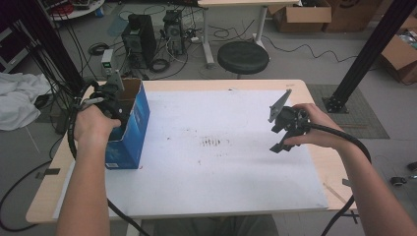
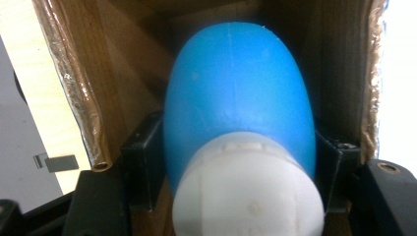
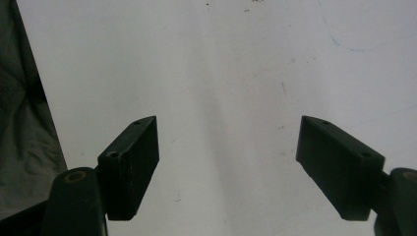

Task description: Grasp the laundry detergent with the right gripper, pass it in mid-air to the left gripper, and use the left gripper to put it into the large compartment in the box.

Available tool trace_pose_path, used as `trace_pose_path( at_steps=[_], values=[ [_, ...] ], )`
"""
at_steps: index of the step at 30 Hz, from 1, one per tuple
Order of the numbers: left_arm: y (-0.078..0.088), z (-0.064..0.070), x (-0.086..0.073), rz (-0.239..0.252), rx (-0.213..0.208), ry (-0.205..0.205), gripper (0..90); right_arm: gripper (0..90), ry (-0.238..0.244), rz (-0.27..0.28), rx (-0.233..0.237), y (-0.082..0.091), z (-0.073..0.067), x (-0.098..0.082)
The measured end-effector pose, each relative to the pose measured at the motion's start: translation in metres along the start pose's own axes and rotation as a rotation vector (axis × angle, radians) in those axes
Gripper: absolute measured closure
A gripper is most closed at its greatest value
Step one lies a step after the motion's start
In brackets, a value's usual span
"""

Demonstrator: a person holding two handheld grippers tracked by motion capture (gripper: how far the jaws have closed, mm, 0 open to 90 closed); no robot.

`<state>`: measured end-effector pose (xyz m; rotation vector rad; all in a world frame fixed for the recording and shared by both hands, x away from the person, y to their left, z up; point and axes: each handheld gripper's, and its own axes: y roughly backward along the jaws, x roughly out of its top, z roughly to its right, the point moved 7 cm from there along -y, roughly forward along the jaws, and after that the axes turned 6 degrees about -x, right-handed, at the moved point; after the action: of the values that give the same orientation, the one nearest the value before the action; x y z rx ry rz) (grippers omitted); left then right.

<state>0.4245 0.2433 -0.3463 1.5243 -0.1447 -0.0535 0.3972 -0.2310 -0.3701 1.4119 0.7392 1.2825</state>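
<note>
While the left gripper (image 2: 236,162) reaches into the open top of the blue cardboard box (image 1: 132,129), a blue bottle (image 2: 238,98) with a white cap (image 2: 248,191) sits between its black jaws. The bottle's long axis runs along the jaws: cap nearest the camera, rounded blue end pointing deeper into the box. Both pads lie against the bottle's sides, so the gripper is grasping it, though loosely at most. Smooth, glossy plastic forms the egg-shaped body; the cap is matte, ribbed and round. Around it stand the box's brown corrugated inner walls, their cut edges lined with shiny tape, closing in on both sides. From the high view, the box stands upright at the left edge of the white sheet (image 1: 216,162) covering the wooden table (image 1: 49,196). Across the sheet, well apart, the right gripper (image 3: 246,162) hovers over bare white paper, jaws spread wide with nothing between them. Beyond the table stands a round black stool (image 1: 243,57).
</note>
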Motion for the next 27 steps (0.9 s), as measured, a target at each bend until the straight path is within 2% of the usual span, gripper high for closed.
trace_pose_path(
  at_steps=[5, 9, 13, 17, 20, 27],
  values=[
    [0.001, 0.0, -0.001, 0.004, 0.005, 0.009, 32.5, 24.6, 0.002, 0.001, -0.001, 0.001, -0.001, -0.001],
    [0.005, -0.002, -0.001, 0.018, 0.028, -0.015, 26.4, 24.6, -0.002, 0.008, 0.004, 0.001, -0.001, -0.001],
    [0.014, -0.001, -0.002, 0.045, 0.019, -0.022, 22.1, 24.5, -0.002, 0.004, 0.005, 0.002, 0.0, -0.001],
    [0.03, 0.006, 0.0, 0.086, -0.006, -0.055, 17.7, 24.5, -0.007, 0.007, 0.006, 0.003, 0.001, -0.001],
    [0.043, 0.015, 0.001, 0.111, 0.004, -0.087, 15.9, 24.4, -0.008, 0.011, 0.007, 0.004, 0.001, 0.0],
    [0.069, 0.045, 0.004, 0.162, -0.003, -0.204, 14.5, 24.3, -0.001, 0.008, 0.011, 0.002, 0.0, 0.002]
  ],
)
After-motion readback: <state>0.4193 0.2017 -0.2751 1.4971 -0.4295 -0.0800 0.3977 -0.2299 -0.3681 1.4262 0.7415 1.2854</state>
